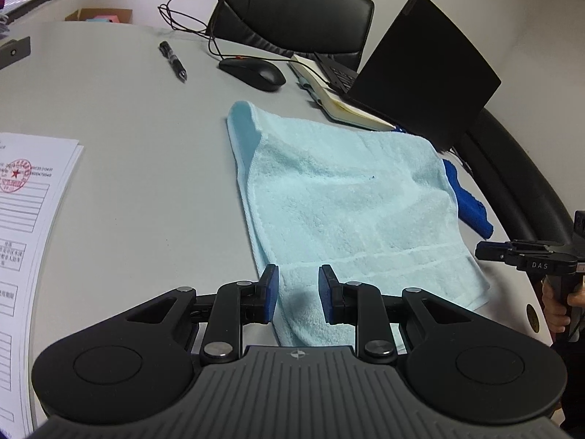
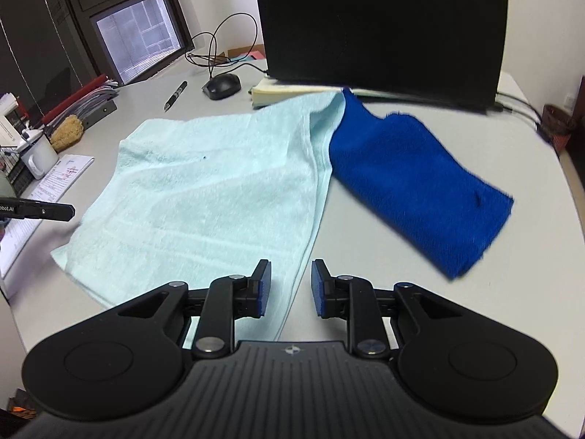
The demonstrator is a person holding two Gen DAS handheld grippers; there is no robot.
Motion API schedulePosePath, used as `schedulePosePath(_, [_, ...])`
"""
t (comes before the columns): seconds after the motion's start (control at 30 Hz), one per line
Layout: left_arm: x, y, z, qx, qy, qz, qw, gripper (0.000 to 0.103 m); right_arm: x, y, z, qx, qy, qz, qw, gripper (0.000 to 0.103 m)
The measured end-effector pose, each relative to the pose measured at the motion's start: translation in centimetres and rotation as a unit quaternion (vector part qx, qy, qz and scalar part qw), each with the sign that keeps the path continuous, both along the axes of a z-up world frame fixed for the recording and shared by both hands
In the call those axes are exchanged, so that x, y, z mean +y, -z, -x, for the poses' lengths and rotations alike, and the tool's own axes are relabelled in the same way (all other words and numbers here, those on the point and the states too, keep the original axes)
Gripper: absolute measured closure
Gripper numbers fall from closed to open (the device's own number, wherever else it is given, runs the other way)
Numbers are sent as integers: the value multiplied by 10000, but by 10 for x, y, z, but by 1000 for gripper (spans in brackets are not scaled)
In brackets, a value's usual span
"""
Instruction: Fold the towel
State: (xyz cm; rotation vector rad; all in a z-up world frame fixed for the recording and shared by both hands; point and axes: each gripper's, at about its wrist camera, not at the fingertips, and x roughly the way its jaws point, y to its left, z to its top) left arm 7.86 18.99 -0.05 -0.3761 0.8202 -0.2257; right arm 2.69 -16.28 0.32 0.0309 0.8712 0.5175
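The pale aqua terry towel (image 1: 347, 205) lies spread flat on the light grey desk (image 1: 128, 128), its near hem running under both tools. The left gripper (image 1: 298, 294) hovers over the near left corner, jaws parted and holding nothing; the right gripper (image 2: 290, 289) straddles the towel's right edge, likewise agape and empty. A royal-blue cloth (image 2: 416, 186) touches that edge — bare desk lies nearer the right gripper. Stacked printed papers (image 1: 25, 219) sit well apart on the left.

I see soft, even indoor light and faint shadows. The right wrist view shows motion blur on the blue cloth (image 2: 416, 183); fisheye bends the edges.
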Motion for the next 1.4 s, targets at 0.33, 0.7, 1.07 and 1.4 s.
schedulePosePath(0.33, [1, 1, 24, 80, -106, 442, 9989, 77, -23, 9, 22, 673, 152, -714, 9951, 78])
schedulePosePath(0.7, [2, 9, 41, 194, -89, 951, 9952, 79, -42, 21, 21, 1359, 445, -1667, 9756, 80])
schedulePosePath(1.07, [2, 22, 40, 359, -171, 1217, 9918, 79, -59, 31, 19, 1867, 806, -2389, 9495, 87])
schedulePosePath(1.4, [9, 32, 39, 375, -323, 1544, 9868, 89, -56, 29, 20, 1712, 825, -2348, 9533, 97])
